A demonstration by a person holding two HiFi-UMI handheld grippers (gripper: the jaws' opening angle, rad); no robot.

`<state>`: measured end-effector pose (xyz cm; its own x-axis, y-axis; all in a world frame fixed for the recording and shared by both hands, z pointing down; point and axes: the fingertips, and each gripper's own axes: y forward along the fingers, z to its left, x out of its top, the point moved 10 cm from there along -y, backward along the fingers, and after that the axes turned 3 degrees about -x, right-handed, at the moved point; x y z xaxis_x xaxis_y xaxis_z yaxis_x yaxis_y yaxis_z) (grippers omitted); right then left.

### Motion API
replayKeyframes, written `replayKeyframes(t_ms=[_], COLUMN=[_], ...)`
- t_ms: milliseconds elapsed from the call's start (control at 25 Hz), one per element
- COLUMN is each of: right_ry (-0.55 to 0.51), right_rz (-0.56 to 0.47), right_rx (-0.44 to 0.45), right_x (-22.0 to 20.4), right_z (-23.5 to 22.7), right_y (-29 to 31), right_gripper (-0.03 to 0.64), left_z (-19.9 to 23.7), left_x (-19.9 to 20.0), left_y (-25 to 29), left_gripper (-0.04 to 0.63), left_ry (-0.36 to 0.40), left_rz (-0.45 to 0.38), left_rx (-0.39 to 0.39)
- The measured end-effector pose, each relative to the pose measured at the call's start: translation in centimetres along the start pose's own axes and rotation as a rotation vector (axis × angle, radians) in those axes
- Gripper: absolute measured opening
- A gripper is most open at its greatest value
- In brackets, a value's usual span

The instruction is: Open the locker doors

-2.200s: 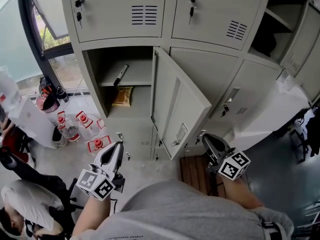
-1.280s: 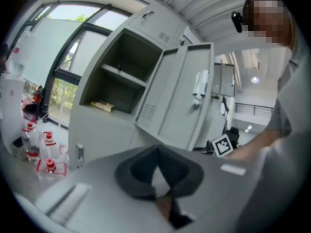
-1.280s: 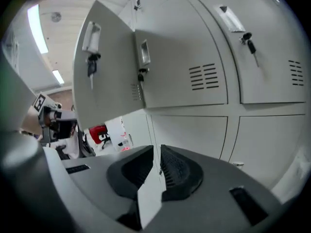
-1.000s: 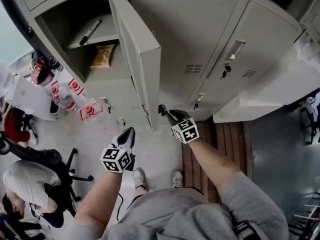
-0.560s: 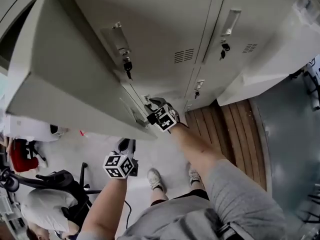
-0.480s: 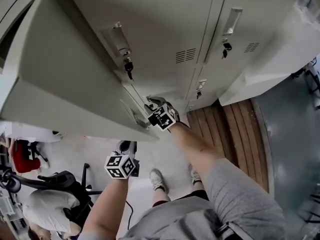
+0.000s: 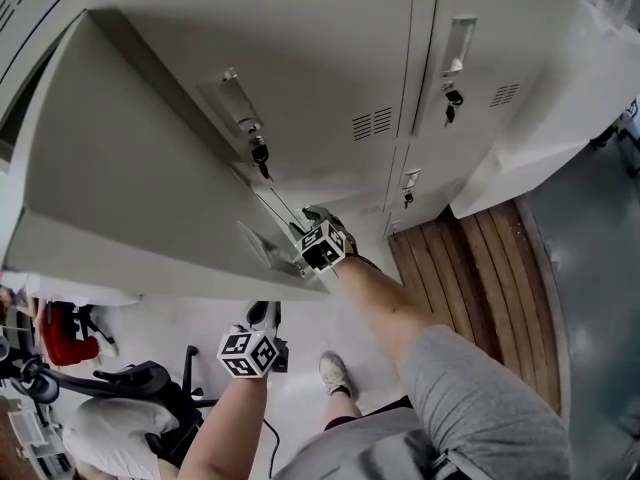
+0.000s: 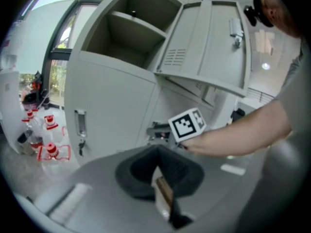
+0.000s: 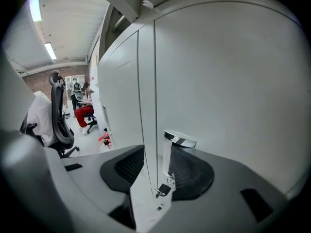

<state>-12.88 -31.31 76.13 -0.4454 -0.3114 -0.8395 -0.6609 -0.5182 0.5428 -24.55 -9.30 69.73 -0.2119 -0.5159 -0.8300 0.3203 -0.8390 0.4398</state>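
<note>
Over a pale floor (image 7: 305, 323) beside a wooden slatted platform (image 7: 480, 278), the left gripper (image 7: 262, 315) hangs low, its jaws together on nothing. The right gripper (image 9: 158, 169), whose jaws have just been opening, stands apart astride the edge of a grey lower locker door (image 9: 146, 101), with the door's chrome handle (image 9: 180, 141) and key (image 9: 163, 189) between the pads, unclamped. Above it an upper locker door (image 7: 130, 188) stands swung out, and farther off is an office chair (image 9: 58, 115).

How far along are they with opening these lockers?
Done: one upper door hangs wide open. In hand: the right gripper, jaws just opening, straddles the handle of a lower door, not yet clamped. Still to do: the neighbouring doors look closed; the left gripper hangs shut, empty.
</note>
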Motion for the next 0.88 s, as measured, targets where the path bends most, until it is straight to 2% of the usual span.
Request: replayKeyframes(t_ms=[120,240,400,560,720,880], right_ry=[0.006,-0.04,-0.11,-0.102,-0.09,-0.053], right_rz=[0.0,-0.004,-0.018,-0.024,-0.002,0.049], right_rx=[0.021,0.066,0.131,0.16,0.141,0.033], right_x=[-0.1,-1.1,-4.3,-8.6,-12.7,-16.0], right_z=[0.0,0.7,2.0,2.3,0.4,-3.4], right_y=[-0.3,-1.9,-6.3,-12.3,-18.8,-23.8], right_gripper=[0.141,0.141,0.141,0.143,0.152,0.161], left_z=[0.3,0.3,-0.4,-1.4,-2.4,-3.2], left_x=[-0.1,-0.5,-1.4,-2.2,-2.7,-3.0], left_y=[-0.4,-0.7,-1.2,-1.3,-1.2,-1.0], left_gripper=[0.005,0.005,0.005,0.005,0.005,0.005], left_ry=[0.001,0.01,-0.005,-0.013,-0.007,-0.011], left_rz=[-0.001,0.006,0.014,0.028,0.042,0.049], left_rx=[0.005,0.005,-0.005,-0.031,-0.045,-0.056])
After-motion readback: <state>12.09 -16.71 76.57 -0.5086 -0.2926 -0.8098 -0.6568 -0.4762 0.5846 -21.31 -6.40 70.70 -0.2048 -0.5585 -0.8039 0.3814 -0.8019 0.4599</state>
